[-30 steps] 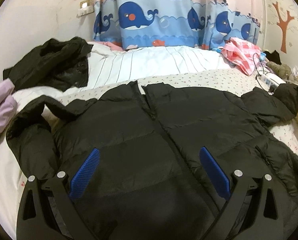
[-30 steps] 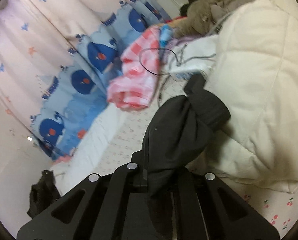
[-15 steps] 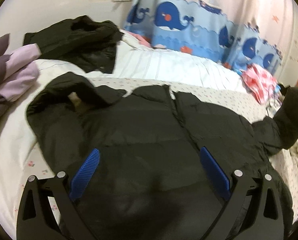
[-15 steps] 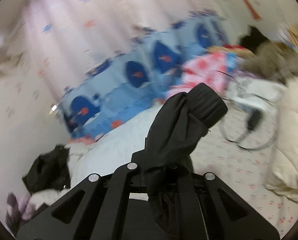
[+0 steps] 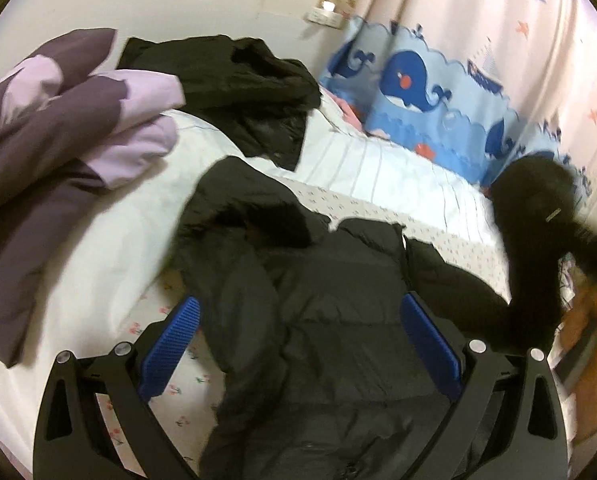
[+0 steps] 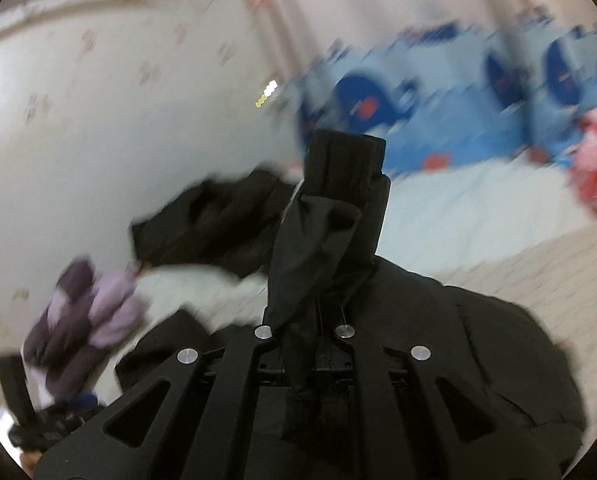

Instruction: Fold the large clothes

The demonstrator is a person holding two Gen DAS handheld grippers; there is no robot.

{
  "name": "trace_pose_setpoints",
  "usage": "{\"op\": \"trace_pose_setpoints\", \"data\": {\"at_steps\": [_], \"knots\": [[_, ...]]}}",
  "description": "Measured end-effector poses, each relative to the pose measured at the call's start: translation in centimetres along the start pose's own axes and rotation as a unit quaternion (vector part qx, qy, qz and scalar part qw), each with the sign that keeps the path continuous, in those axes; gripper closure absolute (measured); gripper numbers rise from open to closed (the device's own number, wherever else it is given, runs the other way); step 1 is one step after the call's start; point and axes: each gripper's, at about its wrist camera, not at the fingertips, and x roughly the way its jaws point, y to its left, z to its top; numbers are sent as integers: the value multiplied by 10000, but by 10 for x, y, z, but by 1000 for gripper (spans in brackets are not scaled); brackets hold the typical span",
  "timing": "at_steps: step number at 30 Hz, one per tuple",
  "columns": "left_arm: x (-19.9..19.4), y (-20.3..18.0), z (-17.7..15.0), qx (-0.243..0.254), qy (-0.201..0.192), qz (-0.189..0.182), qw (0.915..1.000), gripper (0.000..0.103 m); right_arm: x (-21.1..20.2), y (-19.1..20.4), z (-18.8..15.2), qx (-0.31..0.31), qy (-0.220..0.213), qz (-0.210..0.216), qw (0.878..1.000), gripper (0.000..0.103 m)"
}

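Black quilted puffer jacket (image 5: 318, 320) is lying face-up on the bed (image 5: 398, 168); right gripper (image 6: 304, 320), clamped on its ribbed-cuffed sleeve (image 6: 330, 216), is apparently carrying it inward for folding, left gripper (image 5: 298, 328) hovering wide.

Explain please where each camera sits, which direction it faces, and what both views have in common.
Left wrist: on the open left gripper, looking down over the black puffer jacket on the bed; a hand shows at right.
Right wrist: on the right gripper, shut on the jacket's sleeve, facing the whale curtain.
Shared: jacket, second black garment, purple bedding, curtain.
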Motion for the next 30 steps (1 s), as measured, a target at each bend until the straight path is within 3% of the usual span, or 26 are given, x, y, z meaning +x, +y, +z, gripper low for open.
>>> {"op": "trace_pose_setpoints", "data": {"at_steps": [4,7,9,10,12,13,17,21,24,25,27,29,30], "knots": [[-6,18,6,-243,-26,-12,9997,7,69,46,-68,-462,1030,255,9933,100],[-7,31,10,-448,45,-88,9989,7,110,65,-113,-663,2158,688,9718,91],[-8,39,11,-575,90,-126,9982,7,115,76,-129,-806,2470,846,9619,60],[-7,41,12,-624,109,-129,9979,7,113,79,-128,-753,2445,962,9619,51],[-6,43,12,-704,135,-130,9973,7,105,79,-118,-480,2357,1221,9629,21],[-5,44,13,-732,145,-135,9971,7,99,80,-111,-325,2239,1351,9647,17],[-2,40,13,-656,167,-97,9977,7,67,62,-86,210,1816,1572,9705,16],[10,15,10,-191,143,-25,9997,7,0,-1,-71,921,1067,913,9858,12],[27,-23,11,380,36,-117,9992,7,-47,-67,-75,1767,375,159,9834,8],[37,-42,12,597,31,-259,9979,7,-65,-96,-79,2207,130,-235,9750,8],[53,-68,7,861,121,-450,9952,7,-91,-156,-97,3370,-243,-610,9392,7],[75,-90,-4,1107,342,-565,9917,7,-98,-193,-111,4067,-134,-988,9081,7],[93,-100,-13,1233,538,-467,9898,7,-96,-205,-117,4169,16,-1098,9023,7]]}}
